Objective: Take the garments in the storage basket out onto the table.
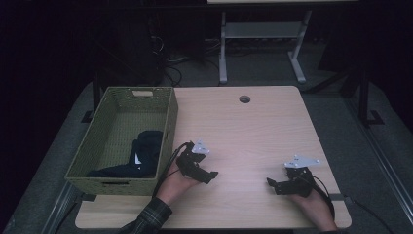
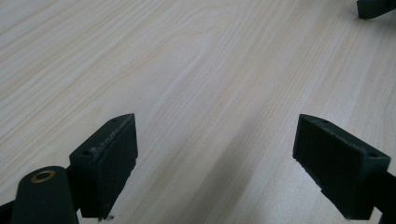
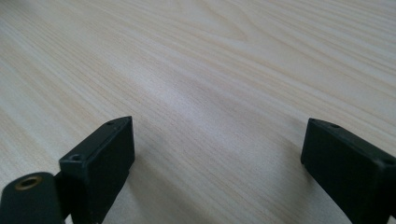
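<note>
Table (image 1: 253,126) mid-frame, bare. Green basket (image 1: 168,126) at left holds dark cloth (image 1: 146,148); judged already stowed. Left gripper (image 1: 203,175) and right gripper (image 1: 275,184), lower frame: jaws wide apart, empty. Next likely idle or retrieve cloth.

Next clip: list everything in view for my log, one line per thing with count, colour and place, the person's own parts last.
table: one, light wood, centre
basket: one, green woven, table's left edge
cloth: one, dark, bundled inside the basket
cable hole: one, round, far middle of table
desk frame: one, grey, on the floor beyond
left gripper: one, black, jaws open, beside the basket
right gripper: one, black, jaws open, near right corner
sleeve: one, plaid, left forearm
</note>
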Action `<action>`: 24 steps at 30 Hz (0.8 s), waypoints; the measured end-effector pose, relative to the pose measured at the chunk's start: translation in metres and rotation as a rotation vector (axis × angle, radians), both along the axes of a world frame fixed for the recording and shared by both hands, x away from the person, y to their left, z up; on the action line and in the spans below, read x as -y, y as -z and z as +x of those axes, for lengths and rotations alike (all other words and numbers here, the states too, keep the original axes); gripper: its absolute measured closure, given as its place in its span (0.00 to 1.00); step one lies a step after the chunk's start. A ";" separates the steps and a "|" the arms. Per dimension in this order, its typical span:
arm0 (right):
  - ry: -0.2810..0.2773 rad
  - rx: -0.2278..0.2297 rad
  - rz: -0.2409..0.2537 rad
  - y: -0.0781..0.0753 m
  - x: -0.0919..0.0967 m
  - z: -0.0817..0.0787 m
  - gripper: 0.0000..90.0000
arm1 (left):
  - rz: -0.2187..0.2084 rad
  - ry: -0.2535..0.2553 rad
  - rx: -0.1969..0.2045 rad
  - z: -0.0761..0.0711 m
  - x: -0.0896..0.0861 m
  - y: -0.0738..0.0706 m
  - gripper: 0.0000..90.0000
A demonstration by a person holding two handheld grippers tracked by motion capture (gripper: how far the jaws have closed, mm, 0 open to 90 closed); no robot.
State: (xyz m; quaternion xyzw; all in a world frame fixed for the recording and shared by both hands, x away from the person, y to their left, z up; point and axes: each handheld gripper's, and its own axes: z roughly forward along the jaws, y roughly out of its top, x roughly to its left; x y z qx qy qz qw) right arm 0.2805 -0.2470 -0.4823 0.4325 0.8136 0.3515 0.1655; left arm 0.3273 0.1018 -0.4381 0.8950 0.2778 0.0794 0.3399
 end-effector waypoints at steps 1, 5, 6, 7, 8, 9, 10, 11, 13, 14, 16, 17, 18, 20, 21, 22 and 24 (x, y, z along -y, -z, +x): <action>0.000 0.000 0.000 0.000 0.000 0.000 0.10 | 0.001 -0.001 0.000 0.000 0.000 -0.001 0.15; 0.000 0.000 0.000 0.000 0.000 0.000 0.10 | 0.000 0.004 0.001 0.000 0.000 -0.003 0.15; 0.000 0.000 0.000 0.000 0.000 0.000 0.10 | -0.001 0.001 -0.003 -0.001 0.000 -0.004 0.15; 0.000 0.000 0.000 0.000 0.000 0.000 0.10 | -0.002 0.002 -0.001 -0.001 0.001 -0.004 0.15; 0.000 0.000 0.000 0.000 0.000 0.000 0.10 | 0.002 0.008 0.004 -0.001 0.000 -0.005 0.15; 0.000 0.000 0.000 0.000 0.000 0.000 0.10 | 0.003 0.009 0.005 -0.001 0.000 -0.006 0.15; 0.000 0.000 0.000 0.000 0.000 0.000 0.10 | -0.001 0.008 0.005 -0.001 0.000 -0.007 0.15; 0.000 0.001 0.000 0.000 0.000 0.000 0.10 | -0.003 0.006 0.003 -0.001 0.000 -0.007 0.15; 0.000 0.000 0.000 0.000 0.000 0.000 0.10 | 0.004 0.011 0.011 -0.001 0.000 -0.009 0.15; 0.000 0.000 0.000 0.000 0.000 0.000 0.10 | 0.002 0.011 0.013 -0.001 0.000 -0.009 0.15; 0.000 0.000 0.000 0.000 0.000 0.000 0.10 | -0.006 0.008 0.015 -0.001 0.000 -0.011 0.15; 0.000 0.001 0.000 0.000 0.000 0.000 0.10 | -0.007 0.010 0.018 -0.001 0.000 -0.011 0.15; 0.000 0.000 0.000 0.000 0.000 0.000 0.10 | -0.007 0.012 0.018 0.000 0.000 -0.012 0.15; 0.000 0.000 0.000 0.000 0.000 0.000 0.10 | -0.010 0.011 0.020 0.000 0.000 -0.013 0.15; 0.000 0.001 0.000 0.000 0.000 0.000 0.10 | -0.011 0.014 0.024 0.000 0.000 -0.014 0.15; 0.000 0.000 0.000 0.000 0.000 0.000 0.10 | -0.013 0.013 0.024 0.000 -0.001 -0.015 0.15; 0.000 0.000 0.000 0.000 0.000 0.000 0.10 | -0.015 0.016 0.026 0.000 -0.001 -0.016 0.15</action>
